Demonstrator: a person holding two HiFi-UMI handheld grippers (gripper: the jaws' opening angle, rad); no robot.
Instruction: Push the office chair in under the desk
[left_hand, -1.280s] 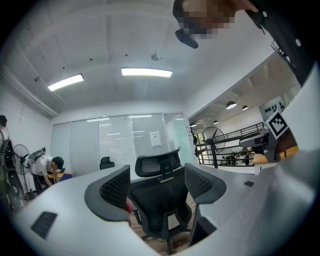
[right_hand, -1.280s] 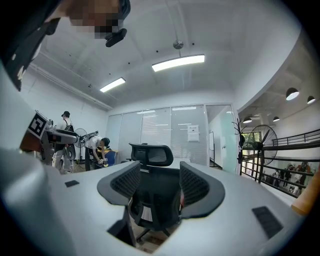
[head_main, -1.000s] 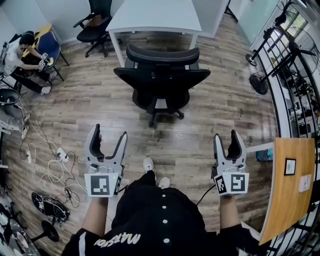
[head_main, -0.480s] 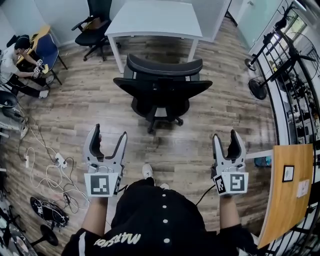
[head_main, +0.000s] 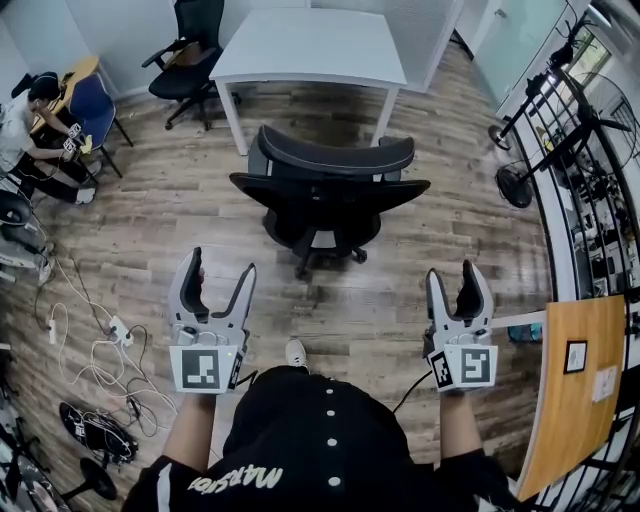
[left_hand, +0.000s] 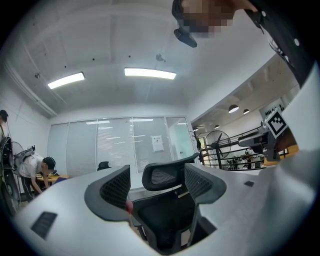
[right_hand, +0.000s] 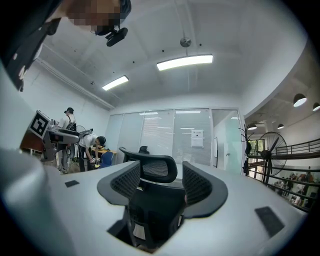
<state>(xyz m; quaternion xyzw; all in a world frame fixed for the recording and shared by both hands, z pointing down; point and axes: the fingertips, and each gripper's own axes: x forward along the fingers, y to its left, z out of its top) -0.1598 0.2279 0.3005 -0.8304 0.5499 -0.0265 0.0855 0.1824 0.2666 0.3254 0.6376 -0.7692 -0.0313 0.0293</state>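
Note:
A black office chair (head_main: 325, 195) stands on the wood floor with its back and headrest towards me, just in front of the white desk (head_main: 310, 45), and is not tucked under it. My left gripper (head_main: 220, 265) is held open, short of the chair and to its left. My right gripper (head_main: 456, 272) is open too, short of the chair and to its right. Neither touches the chair. In the left gripper view the chair (left_hand: 165, 205) shows beyond the spread jaws of the left gripper (left_hand: 157, 182). The right gripper view also frames the chair (right_hand: 155, 200) past the right gripper (right_hand: 160, 182).
A second black chair (head_main: 190, 50) stands at the desk's far left. A person (head_main: 30, 115) sits by a blue chair (head_main: 95, 95) at the left. Cables and a power strip (head_main: 100, 335) lie on the floor left. A fan (head_main: 518, 165) and a wooden table (head_main: 575, 380) stand at the right.
The chair and desk have slid lower in the head view as I have stepped closer. Both grippers stay open in the same pose.

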